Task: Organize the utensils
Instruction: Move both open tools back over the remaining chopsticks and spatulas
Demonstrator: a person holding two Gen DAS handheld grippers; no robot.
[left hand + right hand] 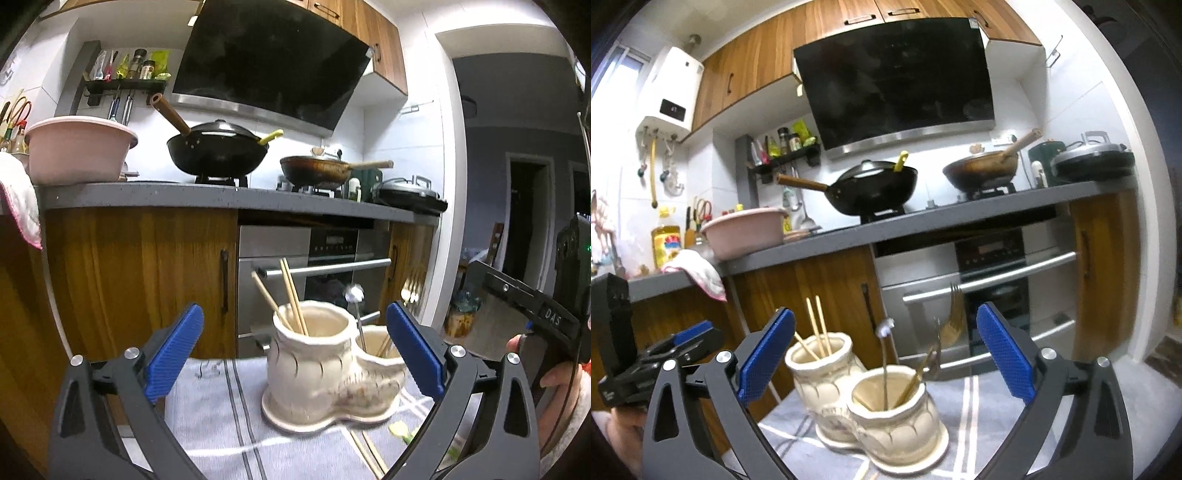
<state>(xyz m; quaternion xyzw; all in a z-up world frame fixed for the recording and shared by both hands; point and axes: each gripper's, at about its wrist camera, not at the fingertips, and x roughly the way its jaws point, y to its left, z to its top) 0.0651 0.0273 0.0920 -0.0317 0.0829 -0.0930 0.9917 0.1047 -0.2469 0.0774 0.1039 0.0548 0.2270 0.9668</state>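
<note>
A cream ceramic boot-shaped holder (325, 373) with two cups stands on a grey striped cloth (214, 413). Its tall cup holds wooden chopsticks (291, 295); its low cup holds a metal spoon (354, 295) and gold forks (412, 286). Two loose chopsticks (365, 452) lie on the cloth in front of it. My left gripper (295, 354) is open and empty, its jaws either side of the holder. In the right wrist view the holder (882, 406) sits between the open, empty jaws of my right gripper (886, 354), with chopsticks (818, 328), spoon (884, 354) and forks (955, 314) standing in it.
A kitchen counter (147, 194) runs behind, with a pink basin (77, 147), a black wok (218, 151) and a brown pan (317, 171) on the stove. An oven (314, 266) sits below. A green scrap (400, 430) lies on the cloth. The right gripper (528, 306) shows at the right edge.
</note>
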